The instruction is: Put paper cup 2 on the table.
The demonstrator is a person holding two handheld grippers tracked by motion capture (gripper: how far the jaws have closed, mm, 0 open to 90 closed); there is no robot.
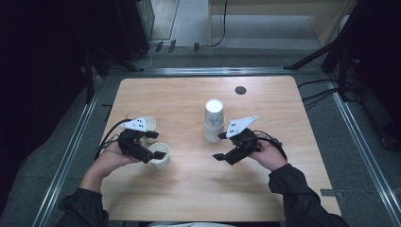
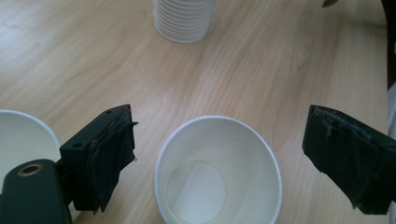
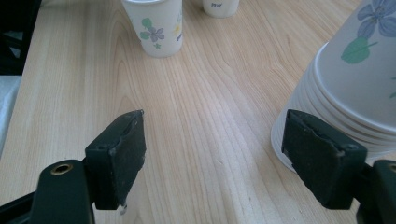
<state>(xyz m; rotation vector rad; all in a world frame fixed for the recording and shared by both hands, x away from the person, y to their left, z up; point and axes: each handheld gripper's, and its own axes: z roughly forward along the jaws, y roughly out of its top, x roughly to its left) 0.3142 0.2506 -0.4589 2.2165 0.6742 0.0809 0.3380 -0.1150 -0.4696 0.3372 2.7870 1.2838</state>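
both my sleeves come in low, hands angled inward over the tabletop (image 1: 189, 94). my left gripper (image 1: 152, 144) hangs over an upright paper cup (image 2: 218, 170), jaws spread wide on either side of its rim without touching; it stands mouth up and empty. a second cup (image 1: 149, 124) sits just behind. my right gripper (image 3: 217, 158) is spread too, holding nothing, beside the inverted cup stack (image 1: 213, 120).

In the left gripper view the near cup (image 2: 218, 170) is cut off by the bottom edge, and the cup stack (image 2: 183, 19) loses its top. The second cup (image 2: 21, 140) runs off the left.
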